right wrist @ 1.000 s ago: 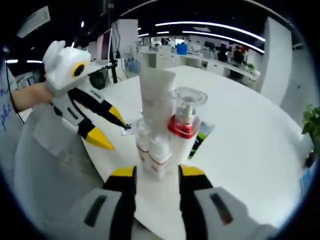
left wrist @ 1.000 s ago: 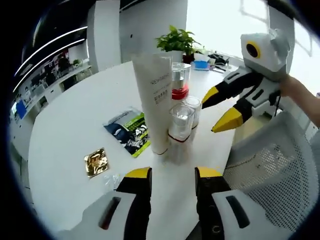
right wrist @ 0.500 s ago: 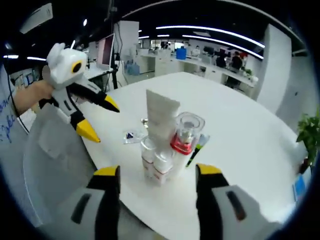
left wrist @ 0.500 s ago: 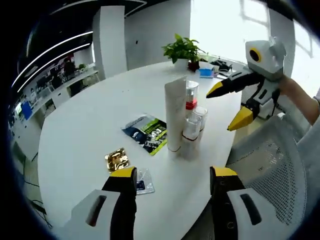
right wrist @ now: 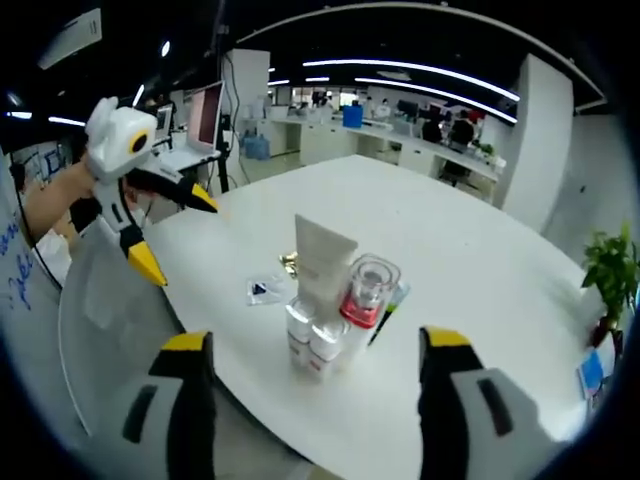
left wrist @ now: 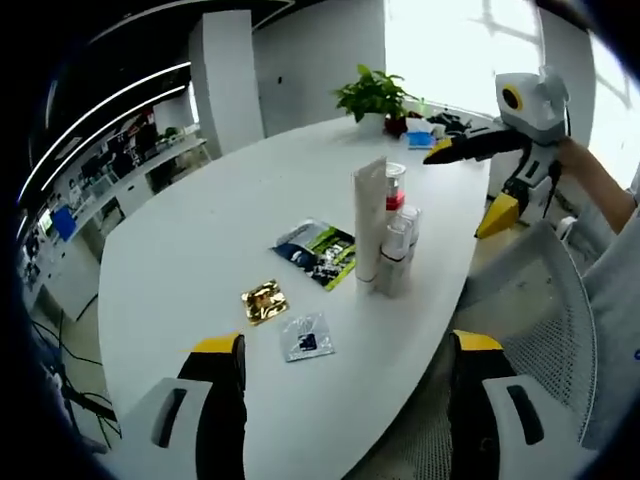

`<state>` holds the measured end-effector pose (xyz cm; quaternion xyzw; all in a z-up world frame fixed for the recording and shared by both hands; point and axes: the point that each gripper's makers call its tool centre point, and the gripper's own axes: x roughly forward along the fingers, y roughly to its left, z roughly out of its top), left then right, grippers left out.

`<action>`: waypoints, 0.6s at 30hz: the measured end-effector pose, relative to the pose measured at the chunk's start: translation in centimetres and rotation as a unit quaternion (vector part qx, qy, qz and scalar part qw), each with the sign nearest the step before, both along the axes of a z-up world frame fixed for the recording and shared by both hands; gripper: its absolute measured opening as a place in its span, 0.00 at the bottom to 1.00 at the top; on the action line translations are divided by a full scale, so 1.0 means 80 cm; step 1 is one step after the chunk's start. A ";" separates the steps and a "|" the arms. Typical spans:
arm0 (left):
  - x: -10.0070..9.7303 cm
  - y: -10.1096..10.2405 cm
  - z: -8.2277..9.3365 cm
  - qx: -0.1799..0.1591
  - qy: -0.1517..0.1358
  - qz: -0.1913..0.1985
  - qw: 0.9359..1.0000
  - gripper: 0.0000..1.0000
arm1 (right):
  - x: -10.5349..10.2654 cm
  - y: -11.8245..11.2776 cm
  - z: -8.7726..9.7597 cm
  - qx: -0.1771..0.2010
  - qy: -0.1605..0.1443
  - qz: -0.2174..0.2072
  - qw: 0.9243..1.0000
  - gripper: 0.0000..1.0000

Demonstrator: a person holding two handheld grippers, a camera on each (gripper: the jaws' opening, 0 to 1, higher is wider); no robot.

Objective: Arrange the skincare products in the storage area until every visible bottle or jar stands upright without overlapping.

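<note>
On the white round table [left wrist: 200, 240] a tight cluster stands upright: a tall white tube [left wrist: 369, 220], a bottle with a red collar and clear cap [left wrist: 396, 195], and two small clear-capped bottles [left wrist: 395, 255]. My left gripper [left wrist: 348, 345] is open wide, well back from them and holding nothing. My right gripper [left wrist: 467, 187] hangs open beyond the table's edge, to the right of the cluster. From the other side, the tube [right wrist: 322, 265], red-collared bottle [right wrist: 367, 290] and small bottles [right wrist: 312, 338] stand ahead of my open right gripper [right wrist: 316, 340]. The left gripper [right wrist: 177, 235] is up at the left.
A green and black packet [left wrist: 318, 250], a gold sachet [left wrist: 264, 300] and a small clear sachet [left wrist: 305, 337] lie flat left of the cluster. A potted plant [left wrist: 372, 95] and clutter sit at the far edge. A mesh chair [left wrist: 540, 340] stands against the table's right side.
Both grippers have drawn back from the cluster, which now looks smaller and farther. Both pairs of jaws have spread wider. The bottles and tube have stayed in place.
</note>
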<state>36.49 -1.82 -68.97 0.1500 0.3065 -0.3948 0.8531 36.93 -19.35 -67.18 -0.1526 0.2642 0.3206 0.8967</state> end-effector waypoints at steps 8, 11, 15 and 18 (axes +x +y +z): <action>-0.005 0.033 0.008 0.015 -0.003 0.030 0.999 0.93 | -0.001 0.006 0.007 0.007 -0.006 -0.009 1.000 0.96; -0.008 0.039 0.011 0.013 -0.004 0.034 0.999 0.96 | -0.001 0.007 0.010 0.004 -0.011 -0.012 1.000 0.99; -0.008 0.048 0.014 0.013 -0.007 0.037 0.999 0.97 | -0.003 0.010 0.013 -0.001 -0.014 -0.006 1.000 1.00; -0.010 0.055 0.014 0.014 -0.005 0.041 0.999 0.97 | -0.005 0.012 0.013 -0.005 -0.015 -0.003 1.000 1.00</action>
